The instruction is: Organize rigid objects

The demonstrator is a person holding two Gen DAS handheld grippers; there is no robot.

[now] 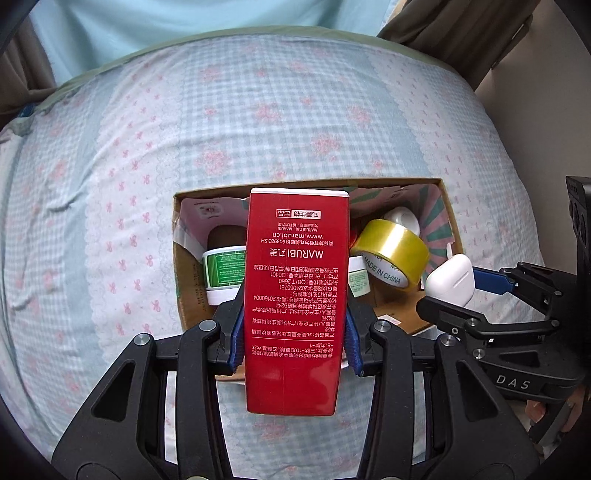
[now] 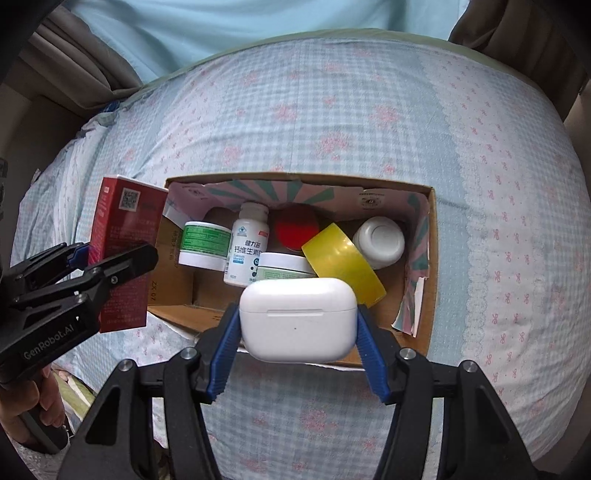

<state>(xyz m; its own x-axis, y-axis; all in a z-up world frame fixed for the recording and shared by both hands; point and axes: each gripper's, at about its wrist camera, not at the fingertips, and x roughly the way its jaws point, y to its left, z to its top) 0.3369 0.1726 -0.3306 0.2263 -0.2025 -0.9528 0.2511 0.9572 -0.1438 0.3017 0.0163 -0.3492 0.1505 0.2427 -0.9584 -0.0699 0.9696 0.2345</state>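
My left gripper (image 1: 293, 314) is shut on a tall red carton (image 1: 295, 295) with white print, held over the near left part of an open cardboard box (image 1: 448, 206). My right gripper (image 2: 298, 325) is shut on a white earbud case (image 2: 298, 319), which hangs above the box's near edge (image 2: 432, 229). In the right wrist view the red carton (image 2: 125, 236) and the left gripper (image 2: 110, 258) show at the left. In the left wrist view the earbud case (image 1: 450, 278) shows at the right. Inside the box lie a yellow tape roll (image 2: 341, 264), white jars and a pill bottle (image 2: 245, 243).
The box rests on a bed with a blue checked sheet (image 1: 258, 122) patterned with pink flowers. A red-lidded item (image 2: 297, 227) and a green-labelled jar (image 2: 205, 243) crowd the box's back. Brown curtains (image 1: 461, 33) hang behind. A hand (image 2: 26, 413) holds the left gripper's handle.
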